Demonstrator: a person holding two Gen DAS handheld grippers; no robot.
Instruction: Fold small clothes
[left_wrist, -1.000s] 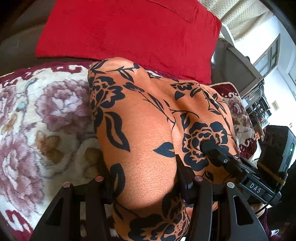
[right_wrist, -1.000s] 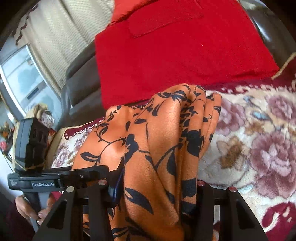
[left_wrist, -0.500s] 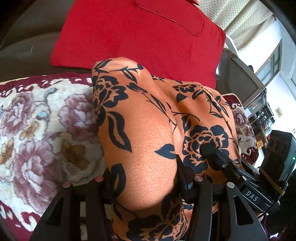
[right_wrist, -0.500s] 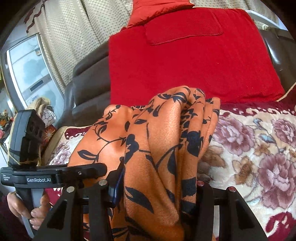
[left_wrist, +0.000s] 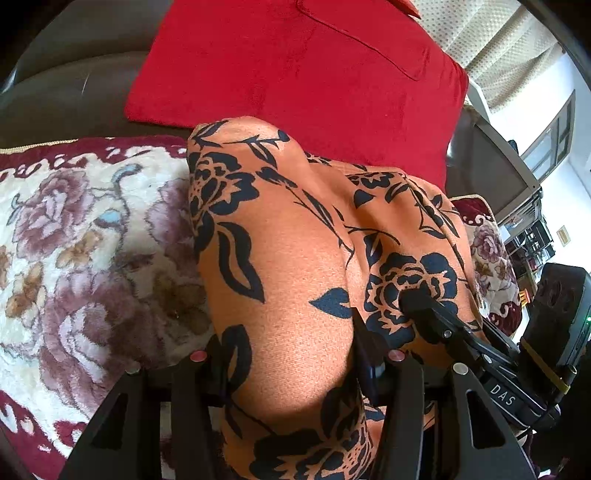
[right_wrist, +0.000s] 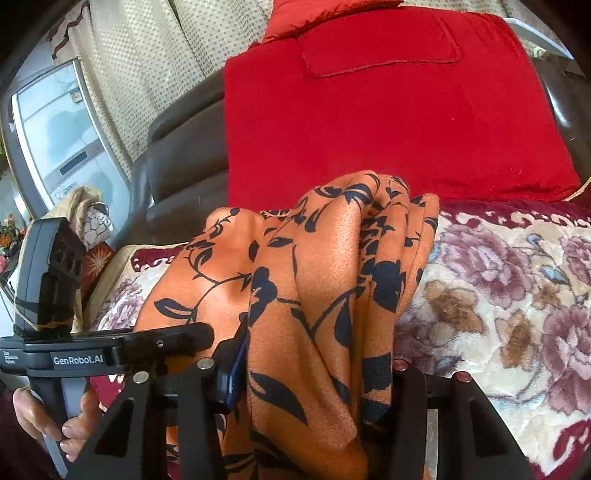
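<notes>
Left wrist view: orange floral garment (left_wrist: 288, 280) hides left tongs' (left_wrist: 291, 369) fingertips.

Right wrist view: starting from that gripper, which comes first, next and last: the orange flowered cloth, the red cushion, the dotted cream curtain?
1. Orange cloth with black flowers: clamped between the right gripper's fingers, bottom centre.
2. Red velvet cushion: behind the cloth, leaning on the sofa back.
3. Dotted cream curtain: farthest, upper left, behind the sofa.

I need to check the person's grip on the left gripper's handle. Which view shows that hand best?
The right wrist view: the hand shows at the lower left, fingers wrapped around the left gripper's handle. The left wrist view shows nothing of it, only its own fingers and the orange floral garment.
</notes>
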